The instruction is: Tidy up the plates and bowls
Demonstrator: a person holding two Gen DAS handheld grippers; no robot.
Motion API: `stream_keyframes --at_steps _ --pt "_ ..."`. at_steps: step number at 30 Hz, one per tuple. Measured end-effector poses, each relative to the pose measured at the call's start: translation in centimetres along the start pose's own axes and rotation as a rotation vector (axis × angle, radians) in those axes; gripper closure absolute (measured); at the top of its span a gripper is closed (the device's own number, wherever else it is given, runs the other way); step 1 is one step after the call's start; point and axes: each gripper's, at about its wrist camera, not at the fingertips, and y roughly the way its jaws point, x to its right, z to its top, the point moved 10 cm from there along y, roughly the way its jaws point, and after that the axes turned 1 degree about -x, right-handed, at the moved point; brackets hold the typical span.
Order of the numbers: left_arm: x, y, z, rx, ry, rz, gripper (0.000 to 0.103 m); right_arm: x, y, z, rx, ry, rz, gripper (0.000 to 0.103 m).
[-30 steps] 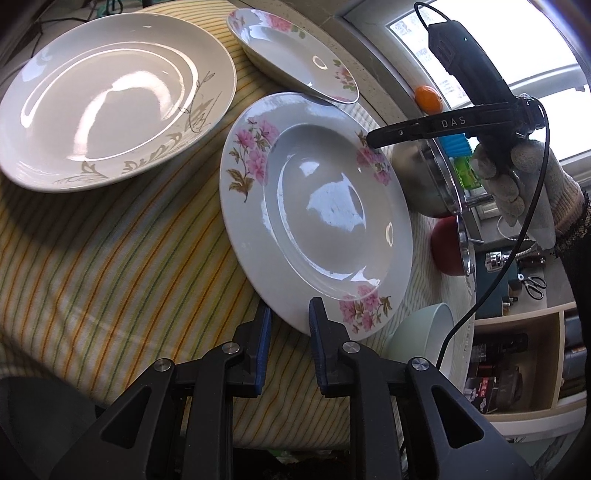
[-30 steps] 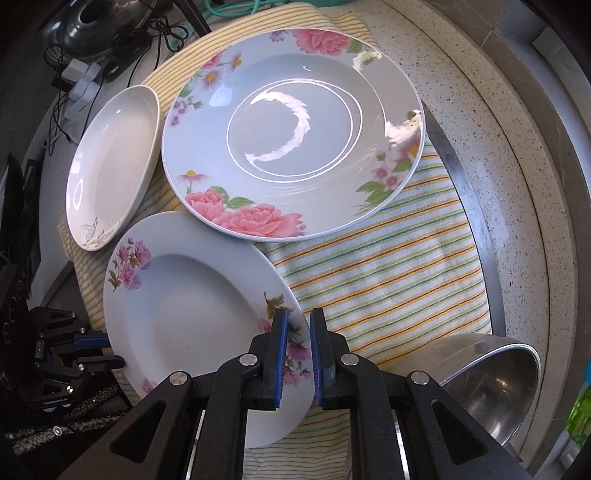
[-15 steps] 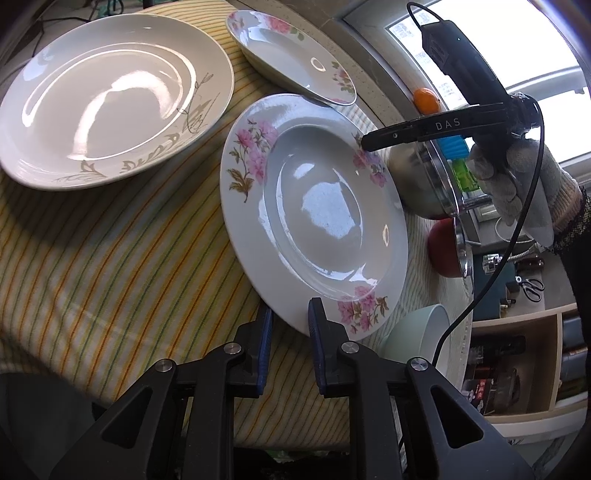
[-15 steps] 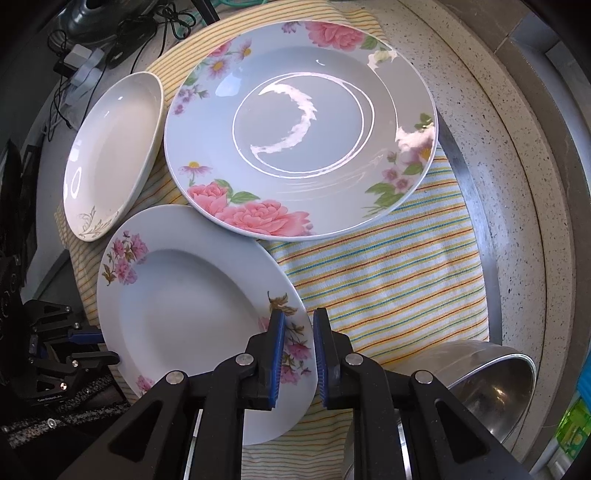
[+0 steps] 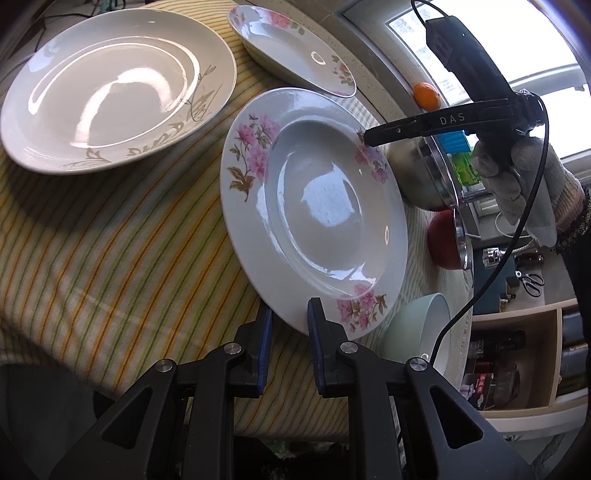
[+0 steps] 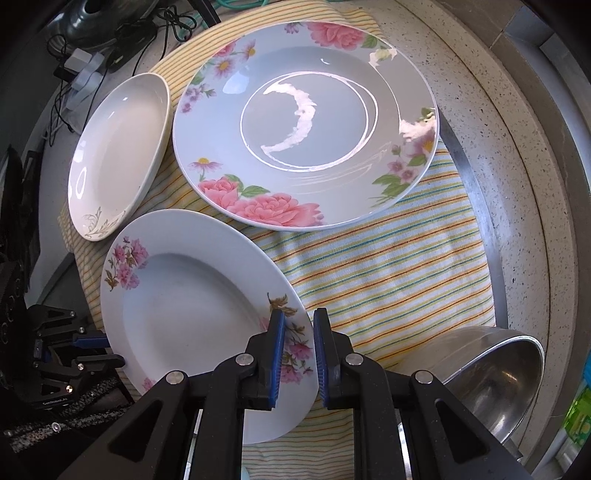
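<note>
A white plate with small pink flowers [image 5: 317, 210] [image 6: 192, 314] lies on a striped cloth. My left gripper [image 5: 290, 325] is slightly open, its blue pads astride the plate's near rim. My right gripper [image 6: 298, 339] is slightly open astride the opposite rim; it shows in the left wrist view [image 5: 373, 138] at the plate's far edge. A cream plate with a grey leaf pattern [image 5: 114, 88] [image 6: 118, 155] lies to the left. A large plate with big pink roses [image 6: 306, 122] [image 5: 291, 44] lies beyond.
A steel bowl [image 6: 495, 376] [image 5: 424, 177] stands by the flowered plate. A pale green bowl [image 5: 417, 332] and a red bowl [image 5: 445, 242] sit near the cloth's edge. An orange [image 5: 425, 95] rests on the stone ledge [image 6: 509, 147]. Cables and gear [image 6: 110, 33] lie behind the plates.
Both grippers have opened a little and now sit astride opposite rims of the flowered plate. The right gripper has dropped slightly toward the plate's rim.
</note>
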Motion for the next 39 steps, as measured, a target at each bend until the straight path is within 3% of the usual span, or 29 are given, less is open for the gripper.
stream_keyframes --at_steps 39 --pt "-2.7 -2.3 -3.1 -0.008 -0.037 0.015 0.087 -7.6 2.5 -1.8 -0.043 -0.015 -0.002 0.087"
